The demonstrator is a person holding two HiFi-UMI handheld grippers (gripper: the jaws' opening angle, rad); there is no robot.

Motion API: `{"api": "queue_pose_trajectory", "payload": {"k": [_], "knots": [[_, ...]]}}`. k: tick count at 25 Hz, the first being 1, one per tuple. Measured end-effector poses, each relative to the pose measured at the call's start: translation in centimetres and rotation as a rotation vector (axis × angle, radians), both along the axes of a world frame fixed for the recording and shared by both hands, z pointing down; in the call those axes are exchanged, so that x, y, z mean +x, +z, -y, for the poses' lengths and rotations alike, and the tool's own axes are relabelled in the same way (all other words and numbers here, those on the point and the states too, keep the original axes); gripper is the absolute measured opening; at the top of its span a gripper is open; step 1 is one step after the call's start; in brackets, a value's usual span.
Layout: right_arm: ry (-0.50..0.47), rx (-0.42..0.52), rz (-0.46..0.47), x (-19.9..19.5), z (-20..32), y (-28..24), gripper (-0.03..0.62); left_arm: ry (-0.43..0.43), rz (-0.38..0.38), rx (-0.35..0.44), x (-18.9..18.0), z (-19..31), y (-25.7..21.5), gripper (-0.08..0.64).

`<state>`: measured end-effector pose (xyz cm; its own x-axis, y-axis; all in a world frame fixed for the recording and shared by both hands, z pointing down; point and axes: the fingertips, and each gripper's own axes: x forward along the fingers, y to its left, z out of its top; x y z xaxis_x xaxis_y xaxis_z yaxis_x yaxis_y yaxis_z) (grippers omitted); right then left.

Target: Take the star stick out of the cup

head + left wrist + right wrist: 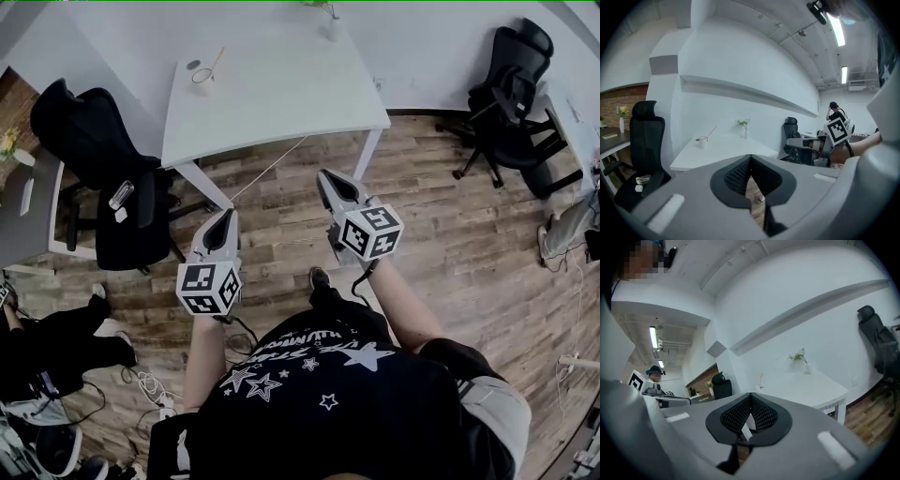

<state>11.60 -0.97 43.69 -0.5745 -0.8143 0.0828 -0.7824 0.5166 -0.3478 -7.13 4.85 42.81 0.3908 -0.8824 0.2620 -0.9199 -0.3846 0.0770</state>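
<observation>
A small white cup [201, 78] stands on the white table [281, 94] near its far left corner, and a thin stick [217, 62] leans out of it. The left gripper view shows the cup [702, 141] and stick [711, 131] far ahead; in the right gripper view the cup [759, 388] and stick [761, 379] are small and distant. My left gripper [229, 215] and right gripper [323, 176] hang over the wooden floor, short of the table's near edge. Both are shut on nothing, as their own views show for the left [750, 157] and the right [751, 395].
A small vase with a sprig [332, 26] stands at the table's far edge. A black office chair [112, 178] is left of the table, another [511, 103] at the right. A grey desk [28, 202] sits at the far left. Cables lie on the floor [150, 384].
</observation>
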Motion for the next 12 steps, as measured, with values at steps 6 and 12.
{"api": "queue_pose_trajectory", "payload": {"k": [6,12], "knots": [[-0.034,0.004,0.005,1.9,6.4,-0.2,0.016,-0.03,0.005,0.005,1.7,5.8,-0.3,0.003],[-0.097,-0.007,-0.006,2.4,11.4,0.4,0.015,-0.067,-0.004,0.019,3.4,9.9,-0.5,0.003]]}}
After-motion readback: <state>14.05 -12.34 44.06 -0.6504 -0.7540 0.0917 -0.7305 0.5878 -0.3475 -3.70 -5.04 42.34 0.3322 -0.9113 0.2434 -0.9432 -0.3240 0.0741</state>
